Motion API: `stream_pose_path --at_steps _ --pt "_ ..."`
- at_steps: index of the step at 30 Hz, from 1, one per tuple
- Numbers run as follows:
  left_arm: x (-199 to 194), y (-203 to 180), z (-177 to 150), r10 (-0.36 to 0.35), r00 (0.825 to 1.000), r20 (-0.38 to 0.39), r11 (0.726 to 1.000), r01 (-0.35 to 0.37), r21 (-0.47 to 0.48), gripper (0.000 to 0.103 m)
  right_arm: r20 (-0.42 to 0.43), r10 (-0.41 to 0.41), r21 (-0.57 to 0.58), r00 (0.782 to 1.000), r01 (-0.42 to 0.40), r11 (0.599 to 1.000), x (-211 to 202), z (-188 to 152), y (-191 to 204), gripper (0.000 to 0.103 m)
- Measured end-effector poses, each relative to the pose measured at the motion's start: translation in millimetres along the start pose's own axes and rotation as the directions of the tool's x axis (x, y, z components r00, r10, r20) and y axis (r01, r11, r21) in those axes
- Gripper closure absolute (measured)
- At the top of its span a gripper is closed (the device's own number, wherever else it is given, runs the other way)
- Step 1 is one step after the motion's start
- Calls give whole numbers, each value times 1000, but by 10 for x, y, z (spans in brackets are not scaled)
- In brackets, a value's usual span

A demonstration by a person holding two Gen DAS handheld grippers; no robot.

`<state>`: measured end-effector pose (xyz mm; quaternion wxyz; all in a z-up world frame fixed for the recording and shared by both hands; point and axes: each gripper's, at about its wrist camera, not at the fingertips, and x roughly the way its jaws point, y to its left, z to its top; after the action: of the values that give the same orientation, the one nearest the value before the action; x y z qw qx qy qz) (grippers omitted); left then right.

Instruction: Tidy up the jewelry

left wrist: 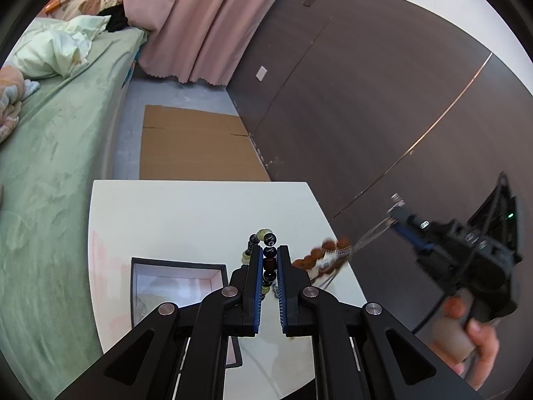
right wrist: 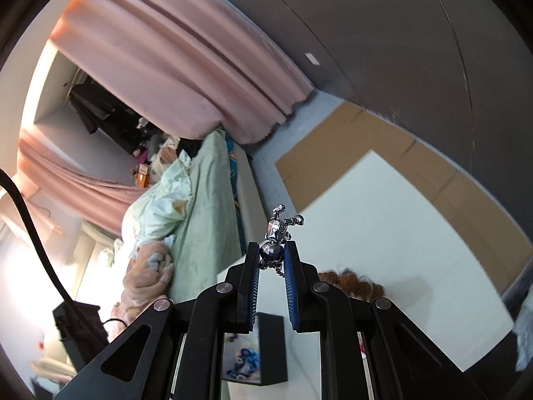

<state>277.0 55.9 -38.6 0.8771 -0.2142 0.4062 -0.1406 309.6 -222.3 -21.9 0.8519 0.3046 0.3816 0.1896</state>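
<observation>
Above the white table [left wrist: 186,213], near its right edge, the left gripper [left wrist: 269,261] clamps a beaded bracelet [left wrist: 269,263] — only the right wrist view shows the right gripper [right wrist: 271,258] pinching a silver pendant [right wrist: 276,233].

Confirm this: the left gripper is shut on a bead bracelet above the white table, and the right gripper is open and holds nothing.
Wrong about the right gripper. It is shut on a silver pendant, as the right wrist view shows, with its chain trailing in the left wrist view. The rest stands: the left gripper is shut on the bead bracelet above the white table.
</observation>
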Motion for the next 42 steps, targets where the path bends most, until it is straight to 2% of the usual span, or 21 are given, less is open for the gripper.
stream_pose_path --at_steps 16,17,18,19,20,21,25,33,37,42 --pt "-126 313 -71 10 1000 -21 996 -12 -88 93 59 57 -172 997 -46 984 -416 120 963 87" --pt "-126 333 -71 4 1000 -27 995 -7 -97 87 63 61 -182 996 -48 982 -437 133 1027 87" --pt "-125 344 -64 1 1000 -30 995 -4 -103 70 66 64 -193 996 -51 980 -462 147 1095 87" --pt "-139 363 -66 -2 1000 -25 994 -1 -108 59 70 70 -207 995 -54 977 -492 170 1180 87" --pt "-165 372 -64 -3 1000 -13 994 1 -109 38 73 72 -215 995 -55 975 -508 178 1232 87" --pt "-205 382 -59 -1 1000 7 994 2 -111 27 80 74 -229 994 -54 972 -547 208 1323 87" --pt "-336 430 -31 -8 998 55 992 15 -127 25 107 89 -276 990 -56 960 -657 293 1602 87" --pt "-430 569 14 -20 995 94 983 36 -180 24 141 115 -378 983 -54 924 -871 304 2093 87" --pt "-474 614 14 -22 994 105 979 43 -198 24 146 112 -387 983 -47 921 -854 275 2105 87" --pt "-513 640 19 -23 993 115 977 46 -207 24 86 100 -363 991 -62 930 -644 181 2022 87"
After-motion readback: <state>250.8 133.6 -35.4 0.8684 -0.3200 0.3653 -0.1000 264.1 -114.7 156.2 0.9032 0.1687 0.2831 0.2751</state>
